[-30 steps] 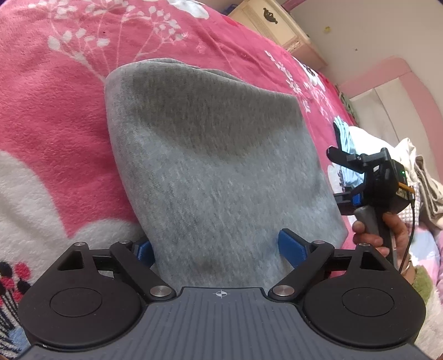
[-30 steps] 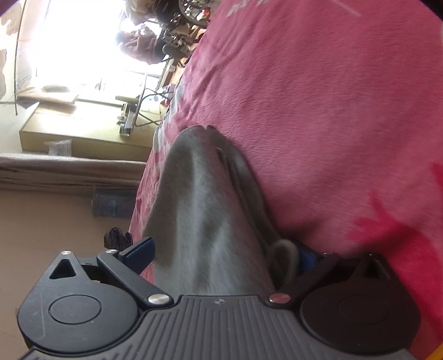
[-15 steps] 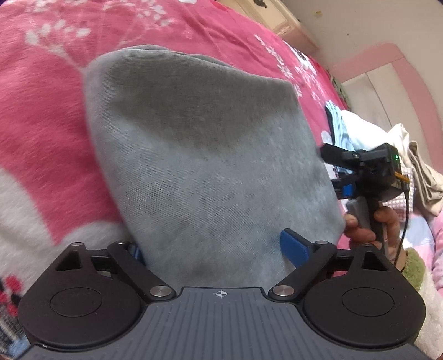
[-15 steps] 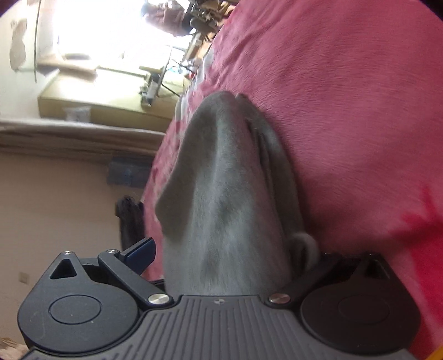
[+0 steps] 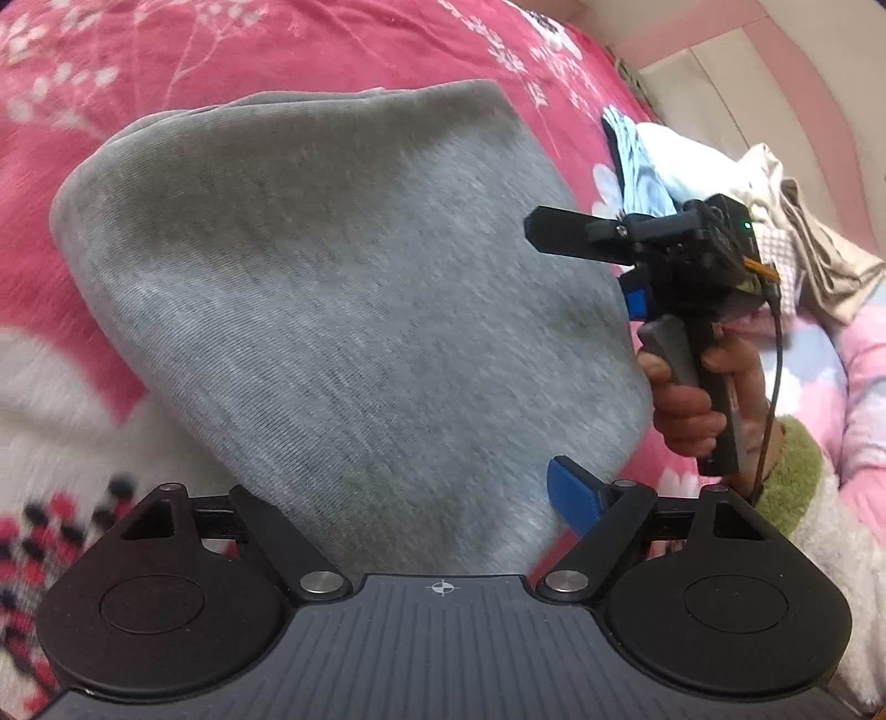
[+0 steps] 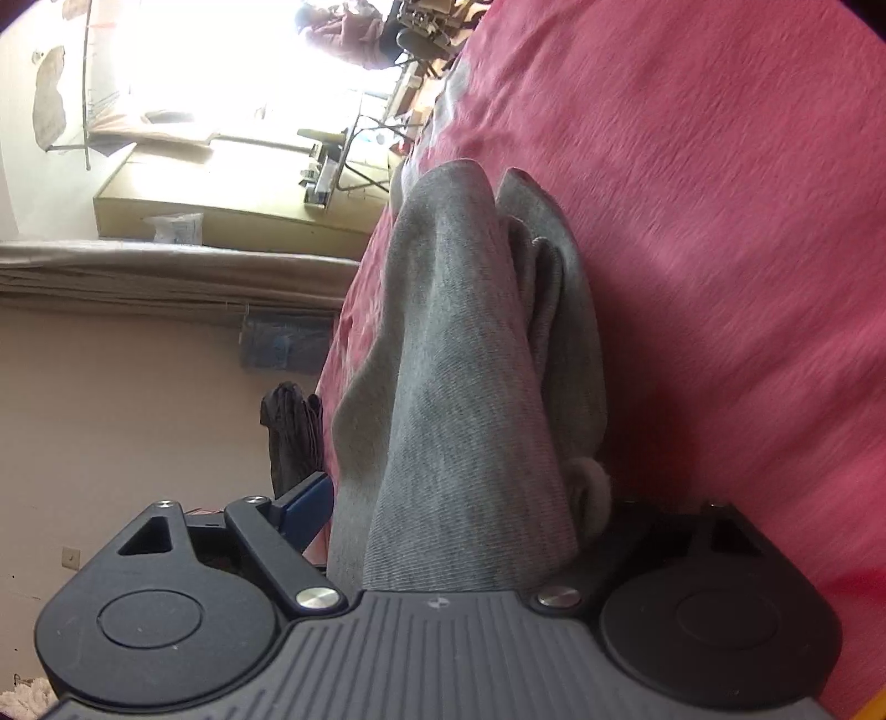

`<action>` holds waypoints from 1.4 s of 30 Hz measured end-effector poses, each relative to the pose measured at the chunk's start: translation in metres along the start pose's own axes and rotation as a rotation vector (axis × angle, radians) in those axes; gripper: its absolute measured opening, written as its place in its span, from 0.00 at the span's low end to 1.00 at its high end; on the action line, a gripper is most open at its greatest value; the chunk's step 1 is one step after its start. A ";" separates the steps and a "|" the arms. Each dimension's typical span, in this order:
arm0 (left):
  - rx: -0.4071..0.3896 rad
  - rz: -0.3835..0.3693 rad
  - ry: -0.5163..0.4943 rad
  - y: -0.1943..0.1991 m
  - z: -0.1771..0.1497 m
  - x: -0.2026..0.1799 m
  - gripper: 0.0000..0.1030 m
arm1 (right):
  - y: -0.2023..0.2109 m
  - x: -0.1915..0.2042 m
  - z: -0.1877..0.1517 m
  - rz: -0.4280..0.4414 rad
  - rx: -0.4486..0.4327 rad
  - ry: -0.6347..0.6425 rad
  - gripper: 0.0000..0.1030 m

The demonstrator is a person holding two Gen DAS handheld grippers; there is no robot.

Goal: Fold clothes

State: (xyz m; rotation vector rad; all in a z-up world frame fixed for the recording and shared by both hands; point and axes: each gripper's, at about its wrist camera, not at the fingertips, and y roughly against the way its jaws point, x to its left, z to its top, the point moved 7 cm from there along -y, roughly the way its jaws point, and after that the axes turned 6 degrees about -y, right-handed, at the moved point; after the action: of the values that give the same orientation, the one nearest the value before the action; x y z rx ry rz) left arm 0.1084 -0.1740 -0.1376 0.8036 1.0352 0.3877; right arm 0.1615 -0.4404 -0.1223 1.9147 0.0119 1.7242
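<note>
Showing only leftward: right gripper [image 5: 626,277] (hand-held) beside grey garment [image 5: 343,310].

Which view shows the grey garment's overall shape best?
Left wrist: the grey garment spreads broad across the pink blanket, most edges visible. Right wrist sees it edge-on, only bunched folds running away from the camera.

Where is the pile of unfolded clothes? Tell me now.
In the left wrist view, the pile of pale blue, white and beige clothes lies at the upper right on the pink floral blanket, behind the right gripper.
</note>
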 end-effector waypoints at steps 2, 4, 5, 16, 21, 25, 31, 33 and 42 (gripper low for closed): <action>0.007 -0.017 0.021 0.013 -0.011 0.006 0.77 | -0.007 0.002 -0.012 -0.003 0.025 -0.020 0.86; 0.008 -0.034 0.048 0.027 -0.024 0.013 0.76 | -0.015 0.004 -0.025 -0.006 0.051 -0.039 0.86; 0.009 -0.043 0.057 0.032 -0.028 0.016 0.76 | -0.019 0.005 -0.034 -0.007 0.065 -0.045 0.86; -0.092 0.003 0.145 0.052 -0.057 0.056 0.77 | -0.018 -0.001 -0.072 -0.043 0.068 -0.079 0.85; -0.112 0.062 0.160 0.050 -0.051 0.064 0.79 | 0.010 -0.015 -0.068 -0.066 -0.029 -0.102 0.82; -0.126 0.099 0.144 0.044 -0.047 0.062 0.81 | 0.041 -0.028 -0.063 -0.080 -0.128 -0.133 0.82; -0.101 0.164 0.127 0.038 -0.042 0.057 0.83 | 0.079 0.005 -0.076 -0.301 -0.317 0.116 0.76; -0.091 0.172 0.147 0.037 -0.041 0.057 0.83 | 0.087 0.025 -0.092 -0.349 -0.357 0.262 0.73; -0.082 0.209 0.167 0.035 -0.040 0.057 0.83 | 0.056 0.047 -0.148 -0.503 -0.292 0.629 0.31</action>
State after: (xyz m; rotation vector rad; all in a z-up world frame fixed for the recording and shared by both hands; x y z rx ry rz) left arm 0.1028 -0.0988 -0.1571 0.8177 1.0861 0.6812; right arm 0.0135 -0.4123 -0.0539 0.9937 0.4141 1.7694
